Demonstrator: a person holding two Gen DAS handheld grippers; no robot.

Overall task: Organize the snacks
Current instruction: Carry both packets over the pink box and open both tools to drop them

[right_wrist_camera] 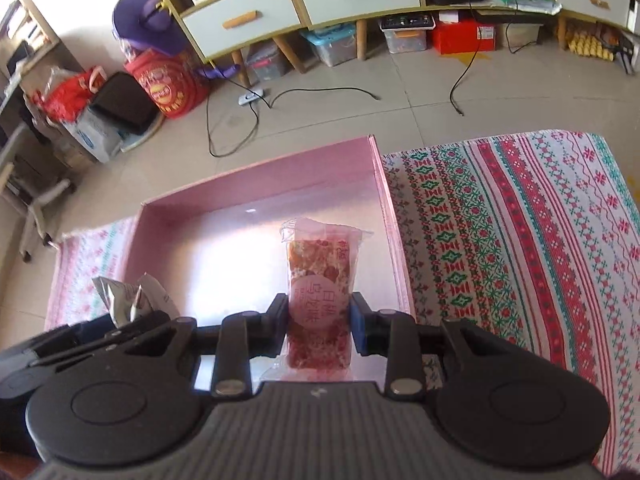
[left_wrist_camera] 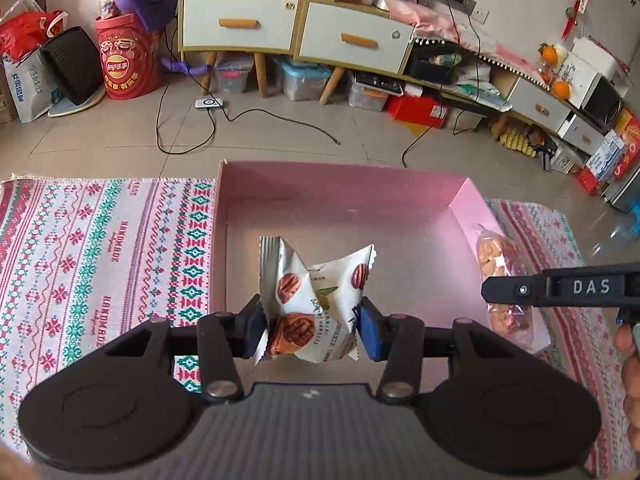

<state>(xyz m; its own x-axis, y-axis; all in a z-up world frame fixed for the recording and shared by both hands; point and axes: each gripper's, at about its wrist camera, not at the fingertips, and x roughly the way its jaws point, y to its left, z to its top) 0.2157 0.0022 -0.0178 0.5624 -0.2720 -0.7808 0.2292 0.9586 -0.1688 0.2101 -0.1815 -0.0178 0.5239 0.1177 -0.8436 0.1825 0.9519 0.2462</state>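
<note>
My left gripper (left_wrist_camera: 312, 326) is shut on a white pecan snack packet (left_wrist_camera: 316, 300) and holds it over the near part of the open pink box (left_wrist_camera: 340, 188). My right gripper (right_wrist_camera: 319, 320) is shut on a clear-wrapped pink nougat bar (right_wrist_camera: 320, 280) and holds it over the right side of the same pink box (right_wrist_camera: 256, 184). In the left wrist view the right gripper's finger (left_wrist_camera: 560, 288) shows at right, with the nougat bar (left_wrist_camera: 500, 264) under it. In the right wrist view the pecan packet (right_wrist_camera: 132, 296) shows at lower left.
The box sits on a patterned red, green and white cloth (left_wrist_camera: 100, 260) on a table, which also shows in the right wrist view (right_wrist_camera: 520, 240). Beyond lie a tiled floor with cables (left_wrist_camera: 192, 128), white-drawer cabinets (left_wrist_camera: 240, 20) and a red Lay's tub (left_wrist_camera: 128, 64).
</note>
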